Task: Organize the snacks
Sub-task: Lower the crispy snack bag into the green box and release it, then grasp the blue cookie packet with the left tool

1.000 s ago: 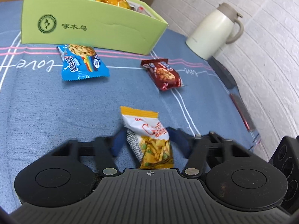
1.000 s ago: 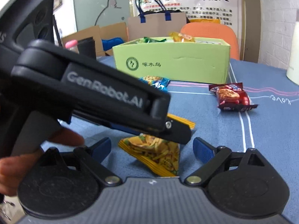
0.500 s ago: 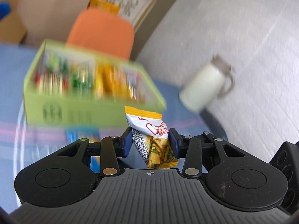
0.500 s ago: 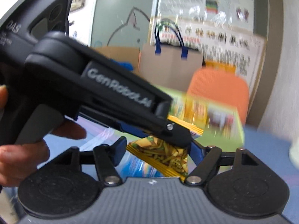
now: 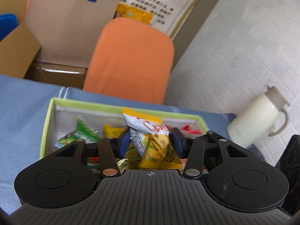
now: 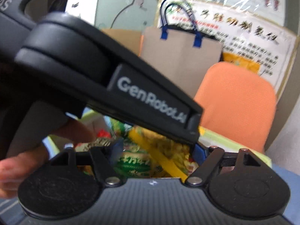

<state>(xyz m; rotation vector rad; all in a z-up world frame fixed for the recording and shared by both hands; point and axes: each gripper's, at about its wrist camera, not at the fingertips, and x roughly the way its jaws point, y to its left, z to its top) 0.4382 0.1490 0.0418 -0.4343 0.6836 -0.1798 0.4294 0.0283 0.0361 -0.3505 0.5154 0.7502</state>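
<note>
Left wrist view: one yellow-and-white snack packet stands between the blue pads of the left gripper, over the open green box. The jaws have just been opening, and whether the pads press it cannot be told. The box, near the far edge of the blue-clothed table, holds several packets, one of them green. Right wrist view: the right gripper, jaws spread and lately widening, frames the same packet without gripping it. Beyond: one orange chair, one cream jug.
</note>
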